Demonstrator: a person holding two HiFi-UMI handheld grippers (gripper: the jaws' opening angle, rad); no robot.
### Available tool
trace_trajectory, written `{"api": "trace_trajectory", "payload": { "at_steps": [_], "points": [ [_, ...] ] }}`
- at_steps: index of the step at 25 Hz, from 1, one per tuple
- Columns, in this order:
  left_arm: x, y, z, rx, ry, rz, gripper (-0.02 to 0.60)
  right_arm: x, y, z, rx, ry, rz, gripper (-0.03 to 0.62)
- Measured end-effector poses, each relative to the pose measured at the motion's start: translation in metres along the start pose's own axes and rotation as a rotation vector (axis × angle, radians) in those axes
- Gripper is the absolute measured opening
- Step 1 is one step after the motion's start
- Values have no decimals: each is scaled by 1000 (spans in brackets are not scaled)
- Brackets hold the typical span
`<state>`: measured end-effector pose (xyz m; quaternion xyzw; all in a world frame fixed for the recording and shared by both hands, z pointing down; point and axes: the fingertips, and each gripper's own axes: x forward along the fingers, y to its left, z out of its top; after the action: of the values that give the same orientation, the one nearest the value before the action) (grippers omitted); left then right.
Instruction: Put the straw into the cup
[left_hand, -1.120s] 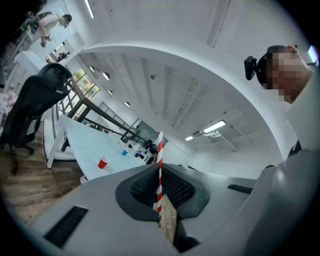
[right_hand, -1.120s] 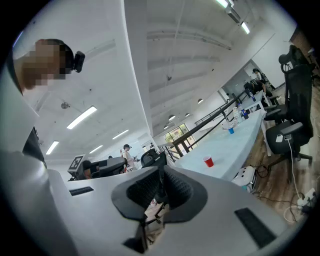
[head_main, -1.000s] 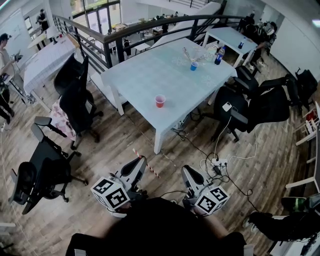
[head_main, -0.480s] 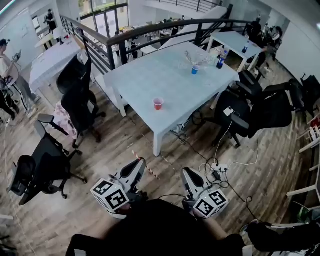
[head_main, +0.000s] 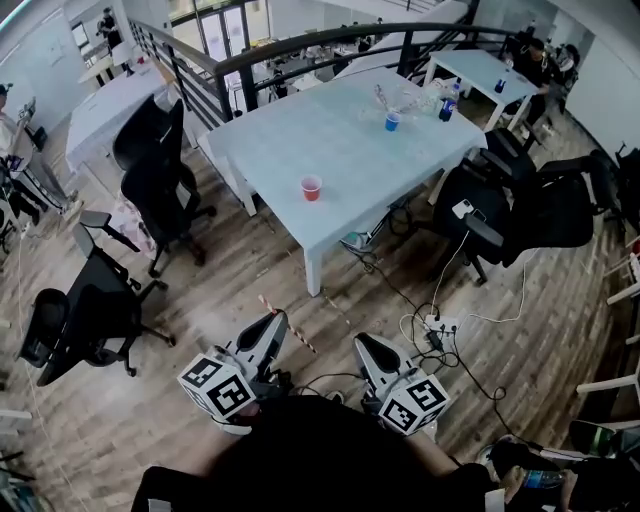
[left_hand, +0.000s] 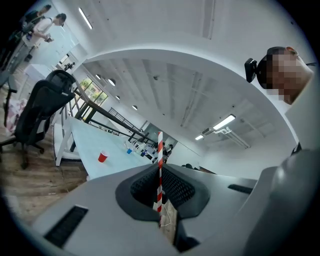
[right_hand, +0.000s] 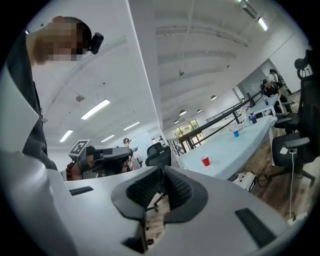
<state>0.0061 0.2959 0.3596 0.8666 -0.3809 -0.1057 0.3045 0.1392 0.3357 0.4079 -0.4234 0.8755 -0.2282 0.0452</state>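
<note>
Handling of straw (head_main: 303, 341): judged light, thin and easily crushed; a gentle pinch near the middle is advised.
Left tongs (head_main: 277, 320): closed on the red-and-white striped straw (left_hand: 160, 165), which is gripped at the tips with an end sticking out on either side.
Straw position: held above the wooden floor, well apart from the table (head_main: 350, 150).
Red cup (head_main: 311, 188): seen upright on the table, far ahead of both tongs.
Right tongs (head_main: 362, 345): jaws brought together, nothing held.
</note>
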Motion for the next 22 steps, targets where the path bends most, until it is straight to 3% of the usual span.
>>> {"api": "trace_trajectory", "payload": {
  "at_steps": [7,11,16,22],
  "points": [
    [-1,2,-14,0,9,48,26,-3,-10,-16,28,44,12,51],
    [7,15,5,30,-32,73,28,0,-25,-11,27,43,-4,51],
    [9,63,37,26,-69,102,28,19,-39,-6,33,20,-68,51],
    [22,147,77,-2,-70,97,28,89,-48,0,23,28,-159,51]
  ]
}}
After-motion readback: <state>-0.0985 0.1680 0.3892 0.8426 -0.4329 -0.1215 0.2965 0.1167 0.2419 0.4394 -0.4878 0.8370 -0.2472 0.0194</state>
